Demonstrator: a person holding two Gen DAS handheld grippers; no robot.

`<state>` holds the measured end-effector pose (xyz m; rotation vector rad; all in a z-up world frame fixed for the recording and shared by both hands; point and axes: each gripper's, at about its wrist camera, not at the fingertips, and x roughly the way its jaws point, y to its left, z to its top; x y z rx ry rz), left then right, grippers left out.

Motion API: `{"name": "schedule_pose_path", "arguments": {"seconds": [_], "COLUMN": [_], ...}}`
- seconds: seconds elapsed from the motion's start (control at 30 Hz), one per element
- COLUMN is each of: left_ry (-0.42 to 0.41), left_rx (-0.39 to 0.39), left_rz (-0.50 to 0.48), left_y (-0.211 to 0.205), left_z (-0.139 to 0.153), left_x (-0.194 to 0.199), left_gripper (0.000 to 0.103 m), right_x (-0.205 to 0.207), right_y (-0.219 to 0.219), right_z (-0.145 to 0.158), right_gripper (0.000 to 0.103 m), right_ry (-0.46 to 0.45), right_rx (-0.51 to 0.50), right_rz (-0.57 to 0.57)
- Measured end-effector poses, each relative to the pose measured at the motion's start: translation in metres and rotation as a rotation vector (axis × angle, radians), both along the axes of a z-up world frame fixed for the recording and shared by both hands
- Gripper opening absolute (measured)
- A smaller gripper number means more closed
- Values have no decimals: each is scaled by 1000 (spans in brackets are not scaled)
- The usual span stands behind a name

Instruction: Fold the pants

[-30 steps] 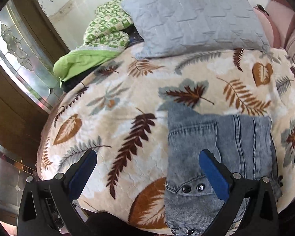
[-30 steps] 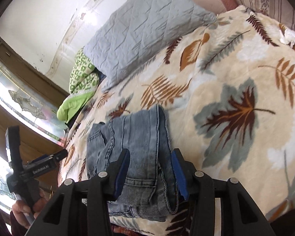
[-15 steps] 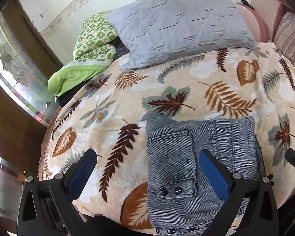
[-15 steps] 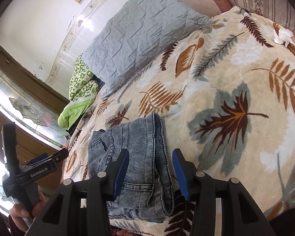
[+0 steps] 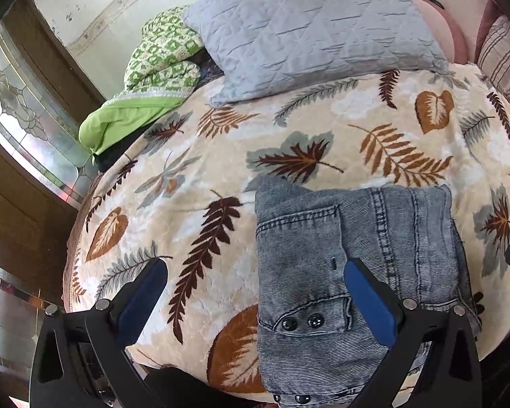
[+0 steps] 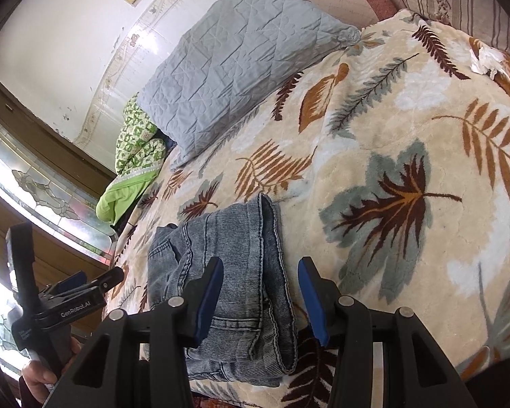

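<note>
We find the pants (image 5: 353, 272), grey washed denim, lying as a compact folded bundle on the leaf-print blanket (image 5: 204, 183), close to the near edge of the bed and well apart from the grey pillow (image 5: 309, 30) and the green quilt (image 5: 153, 78) at the far side. In the left wrist view the left gripper (image 5: 255, 292) hangs over the near edge with its jaws spread wide and nothing between them; its right blue pad sits over the denim, its left pad over bare blanket, so the bundle lies to the right of that gripper's centre line. In the right wrist view the right gripper (image 6: 260, 295) has its jaws apart too, not touching cloth as far as we can tell, and they straddle the bundle's right-hand folded edge, which runs straight away from the camera. We judge the long axis of the bundle from that side to run along the fingers, near to far. The right gripper appears the nearer of the 2 to an edge it could take. The fold looks nearly or wholly done; 2 snap buttons show on the near flap.
</note>
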<state>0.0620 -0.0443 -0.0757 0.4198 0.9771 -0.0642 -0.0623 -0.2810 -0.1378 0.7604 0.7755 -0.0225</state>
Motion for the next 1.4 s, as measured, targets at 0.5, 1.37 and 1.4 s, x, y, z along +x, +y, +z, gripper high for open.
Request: {"name": "schedule_pose_path", "arguments": {"seconds": [0.5, 1.37, 1.4], "left_ry": [44, 116, 117], "left_rx": [-17, -97, -99], "left_rz": [28, 137, 138], "left_y": [15, 77, 78], "left_z": [-25, -65, -66], "left_x": [12, 35, 35], "left_gripper": [103, 103, 103], "right_x": [4, 21, 22], "right_y": [3, 20, 21], "right_z": [-4, -18, -20], "right_gripper": [49, 49, 49], "right_ry": [19, 69, 76], "right_rx": [-28, -143, -147], "right_rz": [-9, 4, 11]}}
